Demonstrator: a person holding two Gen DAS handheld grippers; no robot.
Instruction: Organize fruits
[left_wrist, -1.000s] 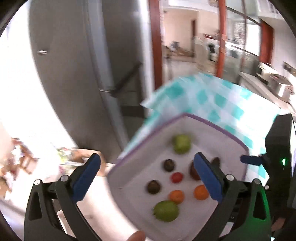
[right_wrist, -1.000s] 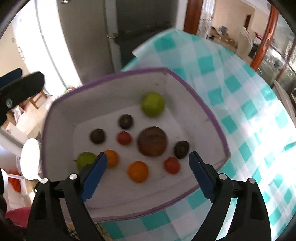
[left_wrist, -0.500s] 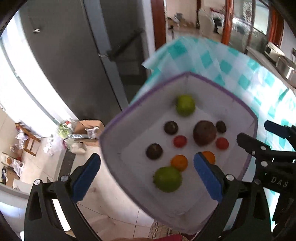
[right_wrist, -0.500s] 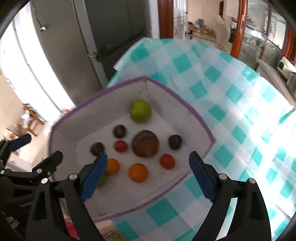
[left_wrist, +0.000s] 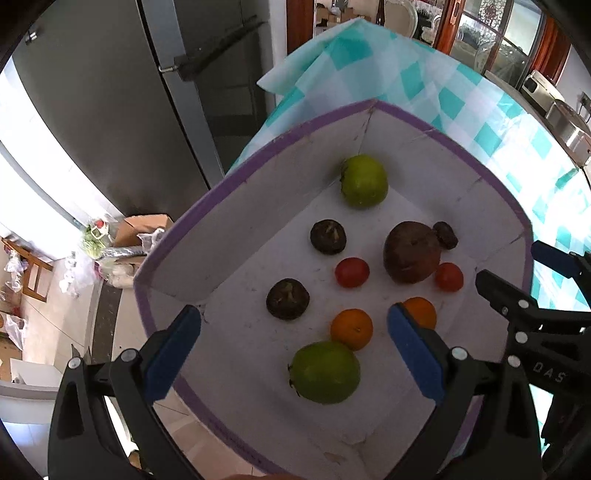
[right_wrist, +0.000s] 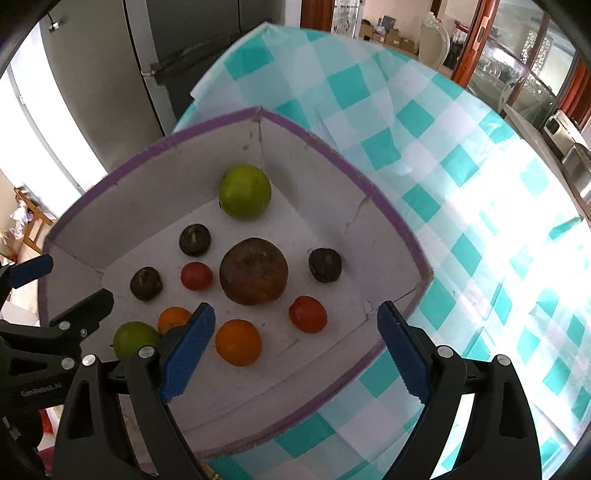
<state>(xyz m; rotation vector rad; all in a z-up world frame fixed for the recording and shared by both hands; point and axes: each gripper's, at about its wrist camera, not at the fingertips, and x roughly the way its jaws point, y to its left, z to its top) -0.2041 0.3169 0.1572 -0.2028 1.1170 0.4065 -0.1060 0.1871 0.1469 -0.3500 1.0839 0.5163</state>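
Observation:
A white box with a purple rim (left_wrist: 236, 181) (right_wrist: 332, 151) stands on a teal-checked tablecloth (right_wrist: 461, 206). In it lie two green fruits (left_wrist: 364, 181) (left_wrist: 325, 371), a big brown fruit (right_wrist: 253, 271), three small dark fruits (right_wrist: 194, 240), two red tomatoes (right_wrist: 307, 314) and two oranges (right_wrist: 238, 342) (left_wrist: 351, 328). My left gripper (left_wrist: 293, 314) hangs open above the near green fruit and an orange, holding nothing. My right gripper (right_wrist: 295, 310) is open over the box's near right part, above an orange and a tomato, also with nothing in it.
A dark grey fridge (left_wrist: 110, 110) stands behind the table's far edge. To the left the box overhangs a tiled floor with a cardboard carton and bags (left_wrist: 140, 229). Bare tablecloth stretches right of the box. Each gripper shows at the edge of the other's view.
Both views have tipped down and come closer to the box, the left one most, so the fruits look larger. Both grippers' jaws stay as wide as before.

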